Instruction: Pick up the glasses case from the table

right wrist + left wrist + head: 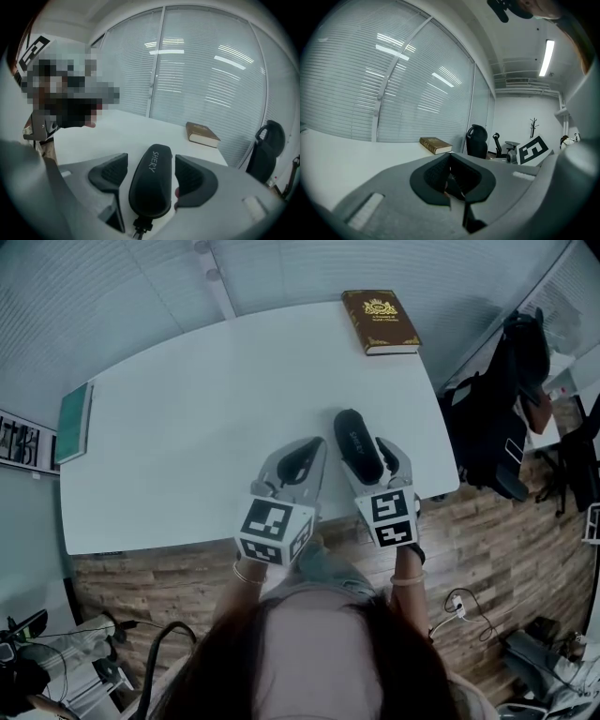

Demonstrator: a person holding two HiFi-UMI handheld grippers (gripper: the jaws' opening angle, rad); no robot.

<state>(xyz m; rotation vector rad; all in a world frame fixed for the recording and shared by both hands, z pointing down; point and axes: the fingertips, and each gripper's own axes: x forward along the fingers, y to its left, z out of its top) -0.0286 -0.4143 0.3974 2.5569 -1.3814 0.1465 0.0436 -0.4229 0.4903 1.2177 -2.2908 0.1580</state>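
White table (pixel 187 427), slatted blinds behind it and wood flooring below its near edge: that is the setting. On the table the black case (pixel 358 444) lies close to the near edge, flat on the top as far as the head view shows. A brown book (pixel 380 322) sits well beyond the case, towards the far edge, and a green book (pixel 74 421) lies far off to the case's left.

The right tool (pixel 150 168) is released: its jaws stand wide apart with the case (pixel 152 187) between them. The left pad shows a plain gap. The right pad looks just clear of the shell, though the angle there is poor and a light touch cannot be ruled out. Nothing is gripped yet.

The left tool (pixel 302 460) sits just beside the case on its left, clenched with nothing between its jaws, and it takes no part here.

The coming move turns on one relation. The case's long axis runs away from the person, in line with the way the right tool points, so the jaws straddle its narrow width at the near half. The right hand is plainly the nearer one. It likely needs only to close across that width and lift, and a hold so near one end may let the far end droop.
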